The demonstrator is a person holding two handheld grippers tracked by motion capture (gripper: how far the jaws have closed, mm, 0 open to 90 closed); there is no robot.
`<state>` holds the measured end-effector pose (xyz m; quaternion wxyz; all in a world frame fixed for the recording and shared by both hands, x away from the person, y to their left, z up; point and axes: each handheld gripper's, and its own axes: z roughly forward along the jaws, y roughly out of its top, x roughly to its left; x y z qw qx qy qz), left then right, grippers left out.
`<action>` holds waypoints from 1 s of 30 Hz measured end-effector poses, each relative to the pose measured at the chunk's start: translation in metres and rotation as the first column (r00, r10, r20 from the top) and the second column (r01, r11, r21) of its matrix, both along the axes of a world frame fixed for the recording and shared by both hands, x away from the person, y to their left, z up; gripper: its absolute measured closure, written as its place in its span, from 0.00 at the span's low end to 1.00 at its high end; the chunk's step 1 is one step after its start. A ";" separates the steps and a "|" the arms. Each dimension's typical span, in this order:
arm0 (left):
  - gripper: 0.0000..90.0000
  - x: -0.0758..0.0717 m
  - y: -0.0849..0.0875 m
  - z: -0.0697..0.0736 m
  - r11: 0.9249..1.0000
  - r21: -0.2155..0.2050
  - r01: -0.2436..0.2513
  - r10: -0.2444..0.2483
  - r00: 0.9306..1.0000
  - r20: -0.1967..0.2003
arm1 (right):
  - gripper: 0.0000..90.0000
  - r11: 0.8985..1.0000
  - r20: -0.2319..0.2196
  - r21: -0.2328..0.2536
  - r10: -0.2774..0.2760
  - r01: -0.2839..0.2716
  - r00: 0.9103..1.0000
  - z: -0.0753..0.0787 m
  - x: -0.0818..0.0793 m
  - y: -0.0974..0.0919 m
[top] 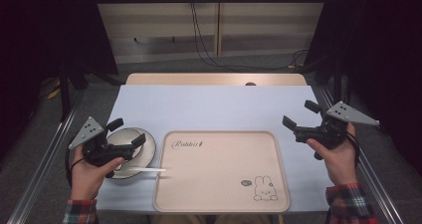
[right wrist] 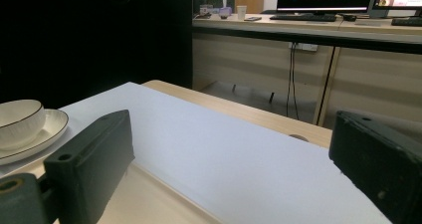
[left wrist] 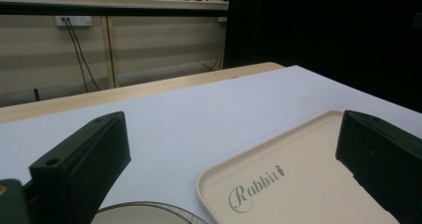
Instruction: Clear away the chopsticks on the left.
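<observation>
A beige tray printed with "Rabbit" and a small rabbit drawing lies at the table's front centre. Left of it a white plate carries a bowl, and a white utensil handle pokes out toward the tray. My left gripper hovers over the plate, open and holding nothing. My right gripper stands open above the mat to the tray's right, also holding nothing. In the left gripper view its gripper frames the tray and the plate rim. The right gripper view, past its gripper, shows the bowl on the plate.
A pale blue-white mat covers the table, with a strip of bare wood at the far edge. Metal rails run along both sides. Cables hang over the floor behind, before low cabinets. Black curtains stand to the left and right.
</observation>
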<state>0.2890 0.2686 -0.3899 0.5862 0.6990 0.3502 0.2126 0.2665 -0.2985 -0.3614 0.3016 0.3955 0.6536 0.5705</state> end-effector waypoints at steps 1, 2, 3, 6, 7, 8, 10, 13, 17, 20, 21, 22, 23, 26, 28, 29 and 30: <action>0.01 0.000 0.001 0.000 1.000 0.005 0.004 -0.004 1.000 -0.003 | 0.04 1.000 0.000 0.000 0.000 0.000 1.000 0.000 0.000 0.000; 0.01 0.000 0.001 0.000 1.000 0.006 -0.001 0.001 1.000 -0.007 | 0.03 1.000 0.002 -0.004 0.005 -0.005 1.000 0.000 0.001 0.000; 0.01 -0.001 0.002 0.000 1.000 0.007 0.000 0.000 1.000 -0.011 | 0.03 1.000 -0.003 -0.008 0.003 -0.003 1.000 -0.001 0.001 0.000; 0.01 -0.001 0.002 0.000 1.000 0.023 -0.003 0.003 1.000 -0.011 | 0.03 1.000 -0.008 -0.031 0.006 -0.006 1.000 -0.002 0.003 0.001; 0.01 -0.001 0.002 0.000 1.000 0.023 -0.003 0.003 1.000 -0.011 | 0.03 1.000 -0.008 -0.031 0.006 -0.006 1.000 -0.002 0.003 0.001; 0.01 -0.002 0.002 0.001 1.000 0.029 -0.003 0.003 1.000 -0.013 | 0.03 0.999 -0.009 -0.037 0.013 -0.013 1.000 -0.003 0.003 0.001; 0.01 -0.003 0.000 0.001 1.000 0.031 -0.003 0.004 1.000 -0.021 | 0.03 0.999 -0.015 -0.037 0.018 -0.019 1.000 -0.004 0.004 0.001; 0.01 -0.004 -0.003 0.002 0.999 0.050 0.014 -0.012 0.999 -0.029 | 0.03 0.999 -0.014 -0.039 0.023 -0.023 1.000 -0.004 0.004 0.000; 0.02 -0.005 -0.009 0.002 0.995 0.093 0.045 -0.040 0.998 -0.058 | 0.03 0.999 -0.017 -0.040 0.031 -0.032 0.999 -0.004 0.003 0.003; 0.02 -0.003 -0.011 0.002 0.989 0.136 0.061 -0.051 0.996 -0.077 | 0.02 0.996 -0.023 -0.070 0.047 -0.049 0.999 -0.005 0.003 0.007; 0.02 -0.002 -0.011 0.002 0.987 0.146 0.060 -0.049 0.996 -0.080 | 0.02 0.995 -0.026 -0.077 0.056 -0.058 0.998 -0.006 0.003 0.008; 0.03 -0.001 -0.012 0.002 0.987 0.148 0.058 -0.046 0.995 -0.087 | 0.02 0.994 -0.033 -0.091 0.059 -0.062 0.998 -0.007 0.003 0.009; 0.03 0.000 -0.011 0.003 0.985 0.159 0.064 -0.049 0.994 -0.096 | 0.02 0.994 -0.033 -0.091 0.059 -0.062 0.998 -0.007 0.003 0.009; 0.03 0.004 -0.015 0.003 0.977 0.190 0.092 -0.070 0.991 -0.115 | 0.02 0.992 -0.045 -0.106 0.062 -0.067 0.997 -0.010 0.003 0.012; 0.03 0.006 -0.016 0.003 0.974 0.200 0.105 -0.081 0.989 -0.122 | 0.02 0.992 -0.045 -0.111 0.061 -0.065 0.997 -0.010 0.002 0.012; 0.03 0.006 -0.017 0.003 0.973 0.203 0.107 -0.082 0.988 -0.129 | 0.02 0.991 -0.048 -0.114 0.065 -0.070 0.997 -0.010 0.002 0.012; 0.03 0.007 -0.018 0.003 0.968 0.217 0.126 -0.098 0.986 -0.135 | 0.02 0.991 -0.046 -0.113 0.068 -0.072 0.997 -0.010 0.001 0.012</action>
